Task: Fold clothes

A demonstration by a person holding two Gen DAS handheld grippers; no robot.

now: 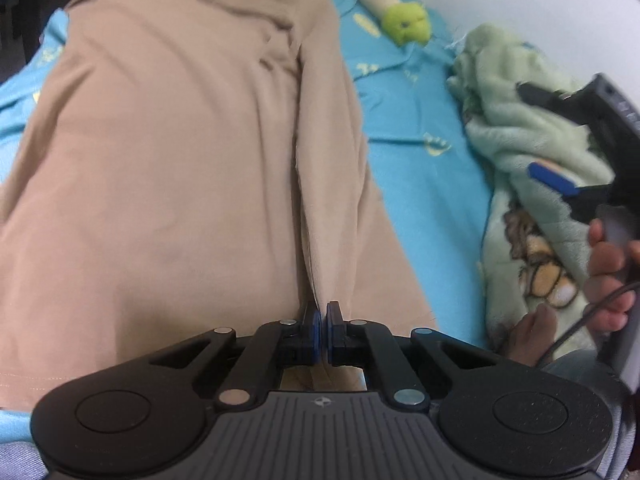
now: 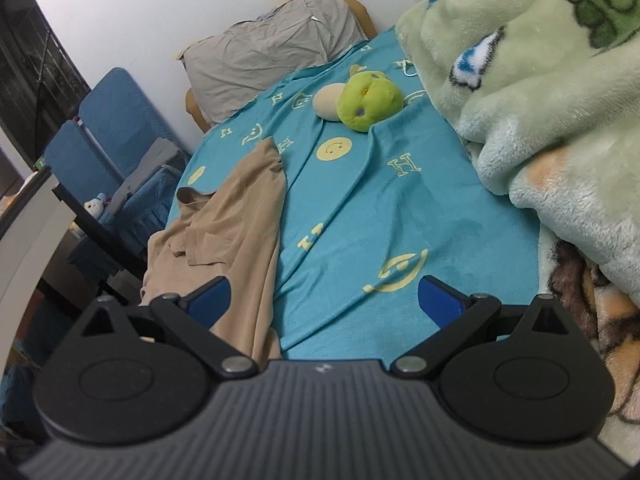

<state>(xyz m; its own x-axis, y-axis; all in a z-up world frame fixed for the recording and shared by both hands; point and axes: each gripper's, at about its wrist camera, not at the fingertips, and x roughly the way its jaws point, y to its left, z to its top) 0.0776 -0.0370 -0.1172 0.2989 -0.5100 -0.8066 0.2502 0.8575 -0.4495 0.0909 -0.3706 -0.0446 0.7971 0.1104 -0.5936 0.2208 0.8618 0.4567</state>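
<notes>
- At the near edge of the bed, the left gripper has its blue pads pressed together on a ridge of the tan garment; a fold of cloth rises right out of the closed jaws, so it looks pinched there.
- The right gripper hangs just above the blue sheet, jaws spread wide, nothing between them. In the left wrist view it shows at the right edge with a hand around its handle.
- The tan garment lies lengthwise on the sheet, mostly flat on the left, with a long raised crease running away from the pinch; its far end is bunched and rumpled.
- Just right of the open gripper sits a heap of pale green blanket.
- Farther up the sheet a green plush toy rests, well apart from the garment; a grey pillow leans against the wall beyond.
- Risks, as I judge them: only a thin ridge is gripped, so a pull could slip the cloth free or lift one layer only.
- With one hand working, the crease may drag sideways and skew the fold.
- The bunched far end could get folded in as a lump.
- The open gripper, so near the blanket, could snag fleece instead of tan cloth.
</notes>
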